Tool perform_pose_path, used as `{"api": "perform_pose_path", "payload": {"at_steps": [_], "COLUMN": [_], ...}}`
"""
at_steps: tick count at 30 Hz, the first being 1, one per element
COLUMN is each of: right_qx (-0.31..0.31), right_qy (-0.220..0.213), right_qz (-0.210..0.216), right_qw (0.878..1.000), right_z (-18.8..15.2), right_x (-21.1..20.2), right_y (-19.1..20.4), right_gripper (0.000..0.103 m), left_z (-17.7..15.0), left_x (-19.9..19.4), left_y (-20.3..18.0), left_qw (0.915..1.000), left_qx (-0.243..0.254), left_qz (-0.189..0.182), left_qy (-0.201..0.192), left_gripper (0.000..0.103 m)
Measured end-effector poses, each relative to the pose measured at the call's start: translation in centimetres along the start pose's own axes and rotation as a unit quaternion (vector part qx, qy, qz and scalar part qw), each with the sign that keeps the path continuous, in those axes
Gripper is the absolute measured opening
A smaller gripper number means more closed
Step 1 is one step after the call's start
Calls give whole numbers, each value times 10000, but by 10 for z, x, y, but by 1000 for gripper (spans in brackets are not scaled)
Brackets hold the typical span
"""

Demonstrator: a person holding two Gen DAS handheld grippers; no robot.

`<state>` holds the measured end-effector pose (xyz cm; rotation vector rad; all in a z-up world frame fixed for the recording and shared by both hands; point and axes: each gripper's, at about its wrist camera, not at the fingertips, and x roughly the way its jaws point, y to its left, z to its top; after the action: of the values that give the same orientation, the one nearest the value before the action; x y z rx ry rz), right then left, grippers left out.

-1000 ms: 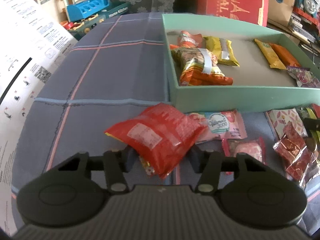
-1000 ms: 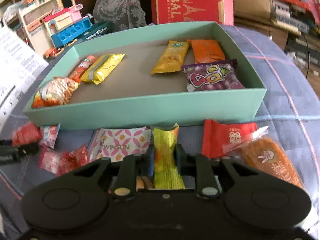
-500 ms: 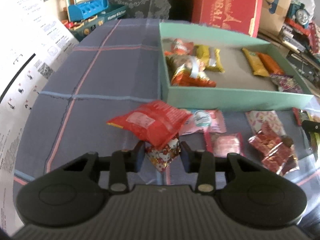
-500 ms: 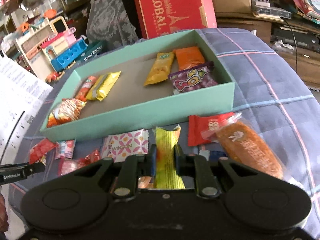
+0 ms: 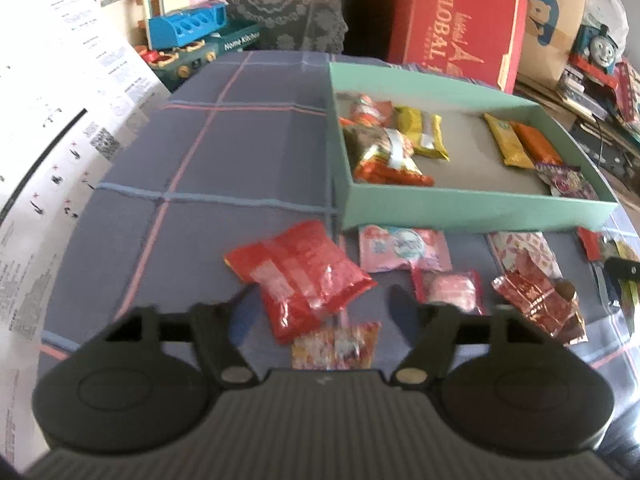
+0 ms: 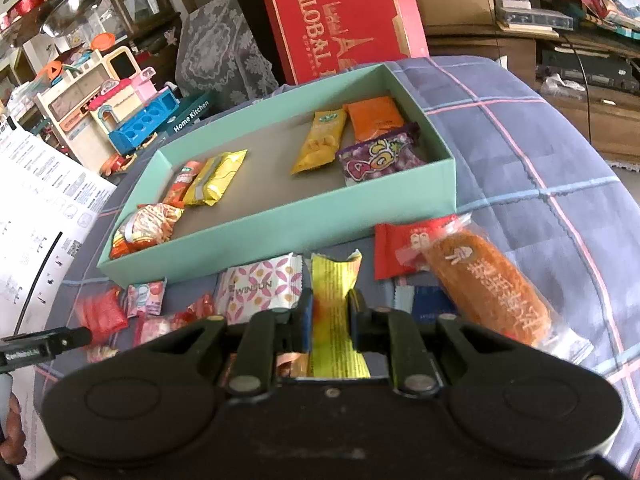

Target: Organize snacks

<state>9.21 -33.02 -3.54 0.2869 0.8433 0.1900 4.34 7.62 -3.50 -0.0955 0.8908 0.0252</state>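
A teal box [image 5: 472,212] [image 6: 280,236] holds several snack packets. My left gripper [image 5: 320,304] is open above a red snack packet [image 5: 296,276] and a small Hello Kitty packet [image 5: 336,346] that lie on the blue plaid cloth. My right gripper [image 6: 330,316] is shut on a yellow packet [image 6: 334,292] and holds it up in front of the box. The left gripper's tip [image 6: 44,344] shows at the left edge of the right wrist view.
Loose snacks lie in front of the box: a pink packet [image 5: 404,248], a pink wafer [image 5: 448,292], red foil candies [image 5: 536,304], a Winsun packet [image 6: 260,288], a red packet [image 6: 404,248], a wrapped bun [image 6: 488,280]. A white printed sheet [image 5: 48,128] lies left. A red box [image 6: 340,24] and toys stand behind.
My left gripper opened, let go of the red packet and drew back and up. My right gripper lifted the yellow packet higher, still shut on it.
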Motion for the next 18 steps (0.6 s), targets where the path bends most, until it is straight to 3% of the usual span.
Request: {"api": "perform_pose_path", "payload": {"at_steps": [3,7,9,13,18], "right_qx": [53,74,95,145,202], "right_qy": [13,47,72,89,151], "right_qz": [13,30,36,72,27], "right_qw": [10000,10000,9999,9998,9997], "right_z": [-2,-4,-4,-6,-7], "right_x": [0,1,3,2,5], "right_y": [-1,1,2,2,-2], "right_gripper": [17,17,17,17,17], "left_z": [6,21,27,29,29], "left_x": [3,23,36,59,73], "left_y": [5,27,32,22,9], "left_qw": [9999,9954,9916,9858,9840], "left_qx": [82,-832,-1142,-1285,-1221], "left_qz": [52,-125,35,276,786], "left_qy": [41,448,613,1047,1028], "left_gripper": [91,93,93,93,99]}}
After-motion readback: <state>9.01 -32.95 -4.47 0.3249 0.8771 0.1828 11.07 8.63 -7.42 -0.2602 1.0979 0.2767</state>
